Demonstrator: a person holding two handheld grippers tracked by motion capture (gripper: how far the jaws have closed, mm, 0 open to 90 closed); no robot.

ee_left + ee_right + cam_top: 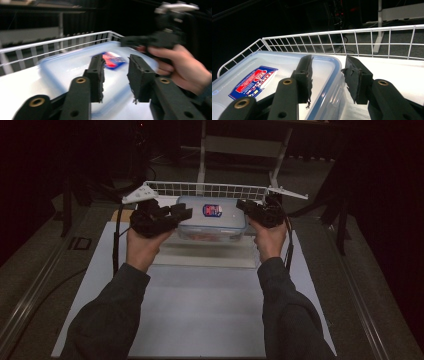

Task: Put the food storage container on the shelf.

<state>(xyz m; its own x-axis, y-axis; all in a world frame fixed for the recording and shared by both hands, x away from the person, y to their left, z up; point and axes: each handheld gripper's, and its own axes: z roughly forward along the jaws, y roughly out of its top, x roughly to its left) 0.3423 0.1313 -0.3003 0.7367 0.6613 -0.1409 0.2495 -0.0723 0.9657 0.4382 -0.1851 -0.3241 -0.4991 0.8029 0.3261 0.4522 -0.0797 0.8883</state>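
A clear plastic container [212, 222] with a blue-rimmed lid and a red-and-blue label [212, 210] lies in front of the white wire basket's rail [200, 187]. My right gripper [245, 206] straddles its right end: in the right gripper view one jaw lies on the lid [262, 65] and the other outside the wall, so the right gripper [327, 60] is shut on the rim. My left gripper [182, 212] is at the container's left end. In the blurred left gripper view its jaws [116, 58] stand apart above the lid [75, 65], gripping nothing.
The wire rail [362, 37] runs behind and round the left side of the container. A white sheet [200, 305] covers the table toward the person. A table frame [240, 145] stands in the dark beyond. The right hand and its gripper [140, 41] appear across the container.
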